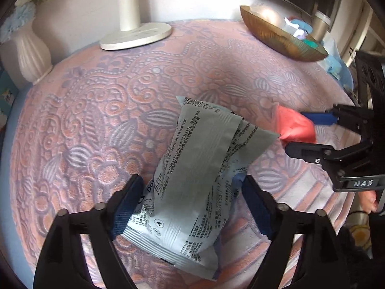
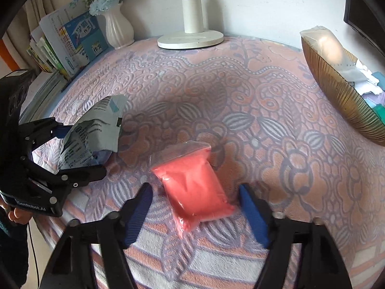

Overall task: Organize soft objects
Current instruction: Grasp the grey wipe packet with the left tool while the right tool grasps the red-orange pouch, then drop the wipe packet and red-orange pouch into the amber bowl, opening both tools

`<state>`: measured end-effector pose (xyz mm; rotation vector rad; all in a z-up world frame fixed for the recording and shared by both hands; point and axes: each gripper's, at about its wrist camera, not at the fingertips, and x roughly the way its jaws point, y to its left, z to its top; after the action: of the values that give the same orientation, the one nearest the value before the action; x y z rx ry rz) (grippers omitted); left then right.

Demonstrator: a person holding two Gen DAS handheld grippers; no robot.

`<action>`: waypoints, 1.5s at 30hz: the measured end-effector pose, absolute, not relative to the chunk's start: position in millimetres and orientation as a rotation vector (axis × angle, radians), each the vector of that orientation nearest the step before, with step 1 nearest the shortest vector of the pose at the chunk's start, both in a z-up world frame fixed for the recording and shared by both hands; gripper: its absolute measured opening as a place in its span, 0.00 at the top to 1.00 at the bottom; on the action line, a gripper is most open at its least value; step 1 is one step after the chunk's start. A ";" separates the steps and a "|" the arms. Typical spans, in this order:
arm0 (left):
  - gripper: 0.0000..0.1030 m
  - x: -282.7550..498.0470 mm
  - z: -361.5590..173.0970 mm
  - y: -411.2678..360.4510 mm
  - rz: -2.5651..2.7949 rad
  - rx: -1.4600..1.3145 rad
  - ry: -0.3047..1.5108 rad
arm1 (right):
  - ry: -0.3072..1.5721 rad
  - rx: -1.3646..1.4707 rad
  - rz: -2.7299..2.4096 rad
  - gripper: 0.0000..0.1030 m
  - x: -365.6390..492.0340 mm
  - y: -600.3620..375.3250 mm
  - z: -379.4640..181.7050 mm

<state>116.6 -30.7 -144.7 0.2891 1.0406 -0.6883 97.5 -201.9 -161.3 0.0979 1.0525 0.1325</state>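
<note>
1. Left hand-held gripper (image 1: pixel 190 207) straddles the printed pale-blue wipes packet (image 1: pixel 199 168), blue pads at both flanks; left pad touching the wrapper, right pad close to touching. Looks clamped on the packet, since the packet stands tilted up off the patterned blanket (image 1: pixel 96 101) in both views rather than lying flat.
2. Right hand-held gripper (image 2: pixel 195 214) spread wide around the pink soft pouch (image 2: pixel 195 183), neither blue pad touching it. Released, nothing held; pouch lies flat on the blanket between the fingers, well inside the gap.
3. Pouch placed lengthwise along the gripper's axis, probably so that the pads can close across its narrow width.
4. Packet held at its lower end, leaving the long upper flap free; likely a grip for carrying, not for folding.
5. Gold ribbed bowl (image 2: pixel 341 96) at the far right edge of the counter, already carrying paper-wrapped and teal items; a plausible destination for both soft things, though only a guess.
6. White lamp base (image 2: pixel 190 38), white vase (image 2: pixel 119 29) with blue flowers and a stack of books (image 2: pixel 69 45) along the back wall, well apart from both grippers.
7. Risk: slippery film on the pouch, contents shifting under a squeeze.
</note>
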 end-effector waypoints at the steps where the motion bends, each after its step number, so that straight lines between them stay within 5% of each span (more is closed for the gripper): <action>1: 0.38 114.7 -142.0 -30.7 -0.682 0.295 1.028 | 1.047 0.097 0.134 0.43 96.7 -201.1 -162.0; 3: 0.44 112.7 -137.1 -31.3 -0.682 0.297 1.023 | 1.027 0.081 0.126 0.56 93.1 -199.7 -160.8; 6: 0.48 111.0 -125.5 -32.8 -0.694 0.272 0.998 | 0.990 0.094 0.167 0.60 85.4 -196.9 -157.5; 15: 0.48 120.2 -58.7 -83.0 -0.825 0.216 0.873 | 0.849 0.110 0.078 0.61 54.0 -226.3 -109.1; 28: 0.48 197.8 10.3 -276.5 -0.973 0.152 0.773 | 0.531 0.359 -0.435 0.61 46.6 -426.6 25.6; 33: 0.45 224.3 0.4 -327.9 -0.968 0.136 0.775 | 0.531 0.381 -0.484 0.60 92.4 -464.3 27.6; 37: 0.29 238.6 -9.1 -346.9 -0.979 0.123 0.776 | 0.542 0.348 -0.456 0.53 138.4 -482.5 15.2; 45: 0.29 227.5 2.8 -275.9 -0.909 0.052 0.772 | 0.622 0.380 -0.464 0.48 120.3 -489.7 -15.1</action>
<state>227.5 -275.9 2.8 0.0517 0.7722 -0.9092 120.3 -489.7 -15.1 0.3797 0.6223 -0.4641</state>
